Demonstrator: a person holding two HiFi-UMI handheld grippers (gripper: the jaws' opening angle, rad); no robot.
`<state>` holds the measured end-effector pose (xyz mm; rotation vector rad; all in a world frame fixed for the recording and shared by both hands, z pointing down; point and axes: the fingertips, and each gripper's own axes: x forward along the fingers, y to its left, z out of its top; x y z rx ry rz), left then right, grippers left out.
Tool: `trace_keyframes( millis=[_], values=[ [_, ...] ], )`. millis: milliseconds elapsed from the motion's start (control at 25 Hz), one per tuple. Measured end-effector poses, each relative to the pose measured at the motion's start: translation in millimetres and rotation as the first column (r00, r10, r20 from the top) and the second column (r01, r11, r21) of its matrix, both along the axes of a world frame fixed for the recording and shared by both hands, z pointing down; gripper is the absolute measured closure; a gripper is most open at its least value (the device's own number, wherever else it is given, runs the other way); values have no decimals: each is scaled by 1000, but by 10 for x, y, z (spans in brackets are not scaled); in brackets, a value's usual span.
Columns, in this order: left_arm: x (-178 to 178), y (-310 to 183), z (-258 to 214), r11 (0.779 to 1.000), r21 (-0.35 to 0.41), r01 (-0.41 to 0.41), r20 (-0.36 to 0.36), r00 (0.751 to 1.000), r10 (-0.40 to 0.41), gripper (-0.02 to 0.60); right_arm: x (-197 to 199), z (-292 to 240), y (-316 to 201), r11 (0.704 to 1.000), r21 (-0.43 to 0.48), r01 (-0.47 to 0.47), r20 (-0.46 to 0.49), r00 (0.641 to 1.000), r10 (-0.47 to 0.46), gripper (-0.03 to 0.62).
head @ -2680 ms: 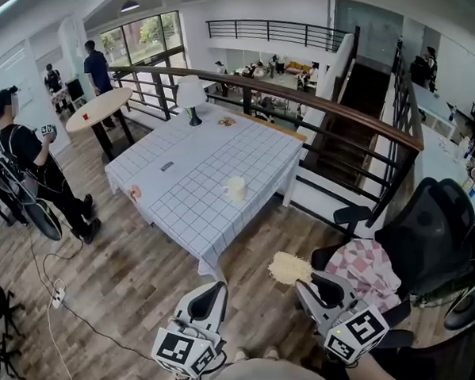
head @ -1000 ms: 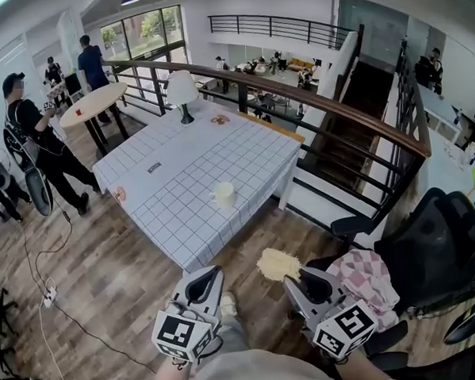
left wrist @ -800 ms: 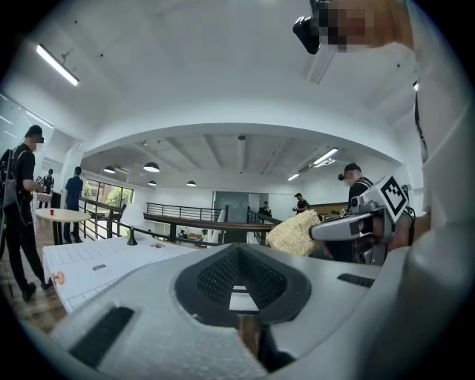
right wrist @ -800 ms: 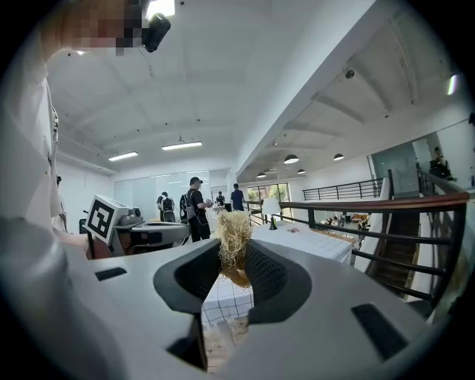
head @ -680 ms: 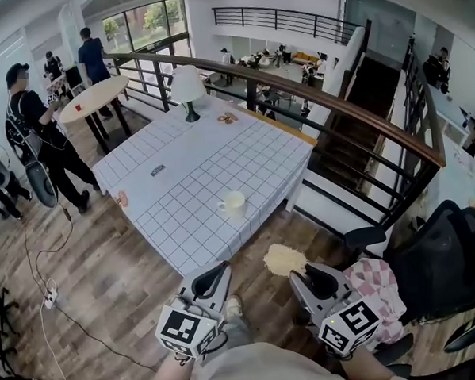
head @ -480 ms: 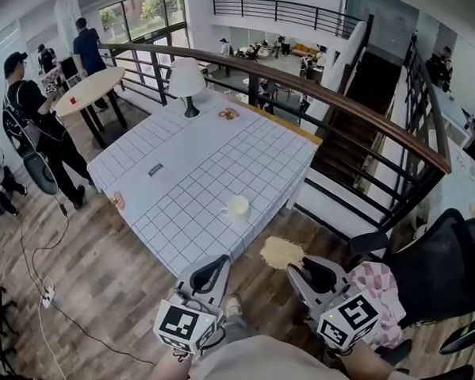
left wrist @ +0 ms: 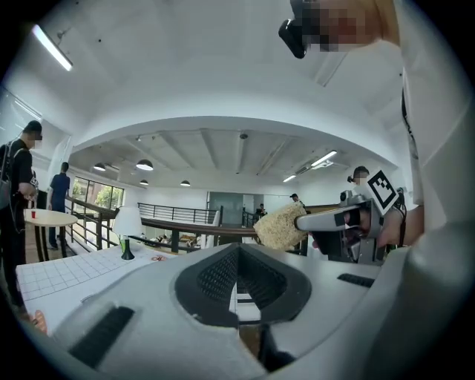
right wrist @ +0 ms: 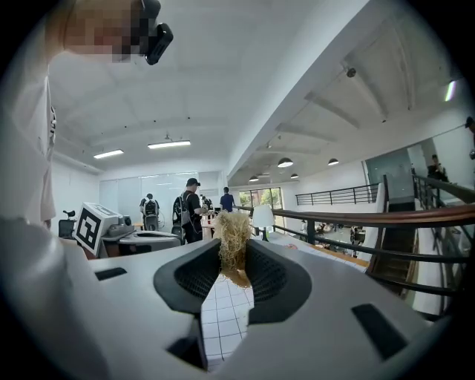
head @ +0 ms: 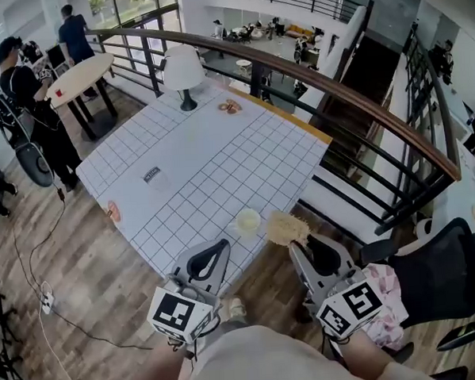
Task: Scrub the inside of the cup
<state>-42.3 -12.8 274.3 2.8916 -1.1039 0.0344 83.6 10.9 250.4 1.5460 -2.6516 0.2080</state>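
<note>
A cream cup [head: 248,221] stands near the front edge of the table with the white grid cloth [head: 204,163]. In the head view my right gripper [head: 301,242] is shut on a tan loofah scrubber [head: 286,228], which hangs just right of the cup. The right gripper view shows the scrubber [right wrist: 233,241] pinched between the jaws of that gripper [right wrist: 234,271]. My left gripper [head: 215,256] sits below and left of the cup, over the table edge. In its own view the left gripper [left wrist: 237,256] is shut with nothing in it; the scrubber [left wrist: 280,226] shows to its right.
A white lamp [head: 183,69] stands at the table's far end; a dark card [head: 152,175] lies mid-table. A wooden railing [head: 360,107] runs behind and right. A black office chair [head: 448,269] with a checked cloth [head: 394,296] is at my right. People stand by a round table [head: 79,74].
The view has closed in on the table. Both grippers have come forward to its front edge, and the scrubber is now beside the cup.
</note>
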Motion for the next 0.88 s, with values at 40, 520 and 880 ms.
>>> trace_keyframes(
  millis=[40,520,880],
  values=[
    [-13,-63,-9,1000,4,-10,-6,1000,10,568,-11,-7,-71,1000,3,-10,3,1000,10,496],
    [-366,-420,196,998,-38,-51,-16,999,50,568,-328,176,-465,998,-44,-51,-3,999,51,496],
    [-306,-582,281,999,-34,12,32,999,-11,568,-200,348,-750,994,-106,-20,-14,1000,18,496]
  ],
)
